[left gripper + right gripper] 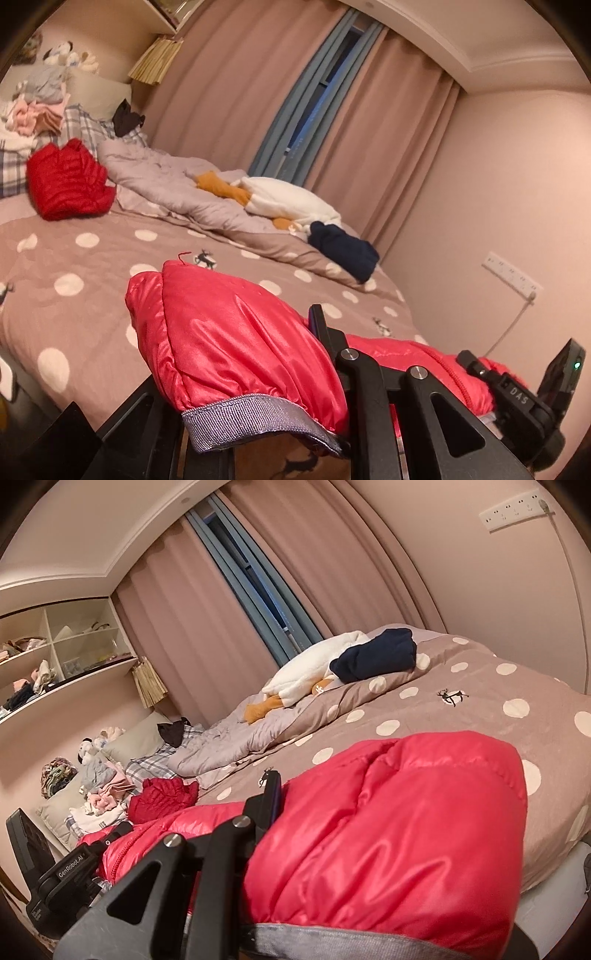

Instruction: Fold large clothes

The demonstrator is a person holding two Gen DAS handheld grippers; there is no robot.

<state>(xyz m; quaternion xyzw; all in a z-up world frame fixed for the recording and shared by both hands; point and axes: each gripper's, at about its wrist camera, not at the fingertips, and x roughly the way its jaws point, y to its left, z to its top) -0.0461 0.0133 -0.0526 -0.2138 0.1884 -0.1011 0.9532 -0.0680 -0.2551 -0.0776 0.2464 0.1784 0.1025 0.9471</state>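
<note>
The left hand-held gripper (258,417) is clenched on a red puffer jacket (236,332), w/ the padded part bulging between its fingers and the grey hem band hanging at the front. The right hand-held gripper (332,849) is also grasping the same jacket (388,830); the red fabric covers most of the right finger, so only the left finger (271,794) shows clearly. The jacket is held up just above the near edge of the bed (92,280), over the brown polka-dot cover. Each wrist view shows the other gripper beside it, approx at the same height. Further on the bed lie a second red garment (68,181), a dark navy folded piece (345,254) and a white and orange plush toy (280,201) on the crumpled grey quilt (166,177)
</note>
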